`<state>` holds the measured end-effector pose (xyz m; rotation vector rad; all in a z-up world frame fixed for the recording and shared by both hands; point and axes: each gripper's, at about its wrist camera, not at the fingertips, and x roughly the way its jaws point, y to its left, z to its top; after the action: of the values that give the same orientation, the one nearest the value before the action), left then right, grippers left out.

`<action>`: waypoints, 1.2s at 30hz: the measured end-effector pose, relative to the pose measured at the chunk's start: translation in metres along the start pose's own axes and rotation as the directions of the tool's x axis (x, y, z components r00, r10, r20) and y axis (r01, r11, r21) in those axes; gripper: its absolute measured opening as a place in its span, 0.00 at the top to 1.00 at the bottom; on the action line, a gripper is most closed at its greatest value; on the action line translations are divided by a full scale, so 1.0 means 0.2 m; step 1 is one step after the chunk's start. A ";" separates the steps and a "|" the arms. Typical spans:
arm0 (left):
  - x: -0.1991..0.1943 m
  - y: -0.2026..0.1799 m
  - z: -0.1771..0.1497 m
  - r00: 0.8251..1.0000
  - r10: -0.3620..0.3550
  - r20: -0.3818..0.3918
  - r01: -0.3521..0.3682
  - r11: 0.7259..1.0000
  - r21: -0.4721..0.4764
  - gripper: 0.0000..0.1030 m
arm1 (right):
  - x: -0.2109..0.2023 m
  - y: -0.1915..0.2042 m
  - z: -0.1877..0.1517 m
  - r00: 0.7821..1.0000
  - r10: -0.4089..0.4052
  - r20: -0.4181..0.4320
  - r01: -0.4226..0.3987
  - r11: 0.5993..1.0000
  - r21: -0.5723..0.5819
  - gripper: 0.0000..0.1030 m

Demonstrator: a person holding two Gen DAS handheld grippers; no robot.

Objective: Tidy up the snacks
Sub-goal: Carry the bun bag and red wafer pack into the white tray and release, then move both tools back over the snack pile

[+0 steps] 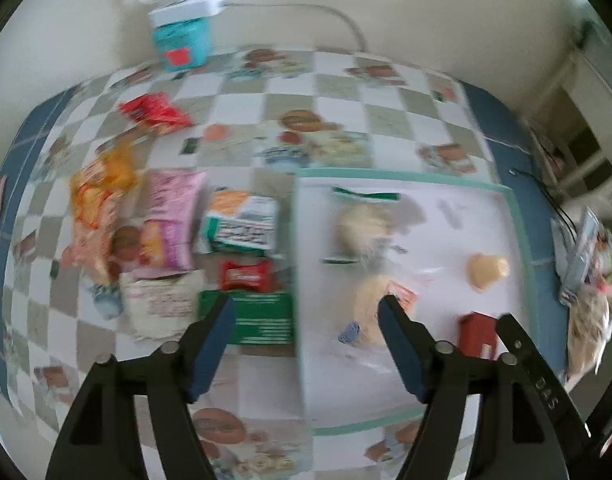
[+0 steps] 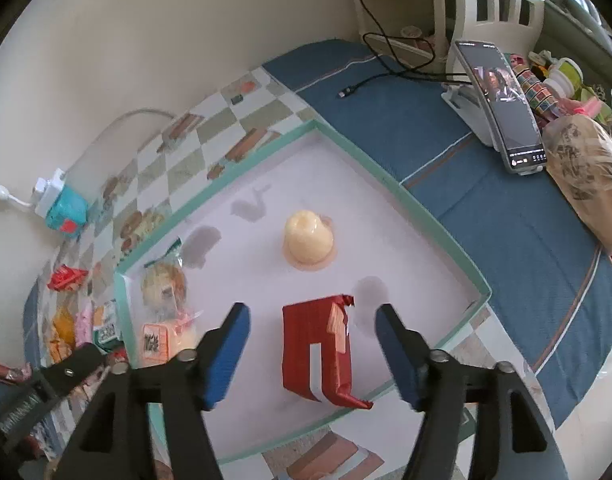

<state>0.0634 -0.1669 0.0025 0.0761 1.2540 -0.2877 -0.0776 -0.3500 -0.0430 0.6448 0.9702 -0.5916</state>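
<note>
**Both grippers open over the tray, loose snacks waiting at the left**

The right gripper (image 2: 312, 326) stands wide, holding nothing; the red wrapped packet (image 2: 317, 350) lies flat on the tray floor between its fingers, untouched by either pad. The left gripper (image 1: 306, 316) is also wide and empty, straddling the mint-green tray wall (image 1: 297, 264), one finger above the green box (image 1: 261, 318) outside. A yellow jelly cup (image 2: 309, 237) sits mid-tray, with two bagged pastries (image 2: 163, 285) at the left edge. The unsorted pile, including a pink packet (image 1: 173, 216) and a small red candy (image 1: 245, 274), fills the left wrist view's left half. The risk is that the tray wall blocks a finger, or that closing on the crowded pile pinches two overlapping wrappers at once.
</note>
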 end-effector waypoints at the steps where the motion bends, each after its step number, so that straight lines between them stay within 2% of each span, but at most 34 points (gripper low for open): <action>1: 0.01 0.06 0.00 1.000 0.027 -0.003 -0.027 0.999 -0.031 0.15 | 0.01 0.01 -0.01 1.000 -0.008 -0.006 0.008 1.000 -0.006 0.19; 3: 0.02 0.15 0.01 0.997 0.074 -0.006 -0.074 0.994 -0.077 0.12 | 0.03 0.03 -0.03 1.000 -0.024 -0.018 0.024 0.999 -0.023 0.17; 5: 0.03 0.28 0.01 0.992 0.124 -0.016 -0.125 0.983 -0.137 0.11 | 0.04 0.06 -0.05 0.999 -0.025 -0.030 0.023 0.999 -0.047 0.09; 6: 0.03 0.34 0.00 0.990 0.142 -0.018 -0.143 0.976 -0.165 0.09 | 0.05 0.07 -0.06 0.999 -0.022 -0.034 0.020 0.998 -0.058 0.01; 13: -0.02 0.72 -0.03 0.970 0.244 -0.021 -0.237 0.915 -0.327 0.08 | 0.02 0.20 -0.11 1.000 -0.011 -0.020 0.008 0.994 -0.113 0.00; 19: -0.07 0.94 -0.06 0.974 0.228 -0.014 -0.213 0.885 -0.415 0.08 | -0.04 0.39 -0.18 1.000 0.023 0.010 -0.020 0.976 -0.217 0.00; 26: -0.14 1.13 -0.08 0.970 0.241 0.002 -0.214 0.863 -0.457 0.08 | -0.06 0.63 -0.29 0.998 0.063 0.013 -0.055 0.942 -0.330 0.00; 36: -0.15 1.52 -0.15 0.966 0.257 -0.033 -0.230 0.790 -0.568 0.08 | -0.02 0.88 -0.44 0.996 0.091 -0.026 -0.094 0.908 -0.408 0.00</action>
<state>0.1047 0.1374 -0.0089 -0.2831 1.2231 0.3198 -0.0035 -0.1684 -0.0357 0.3146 1.0250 -0.2868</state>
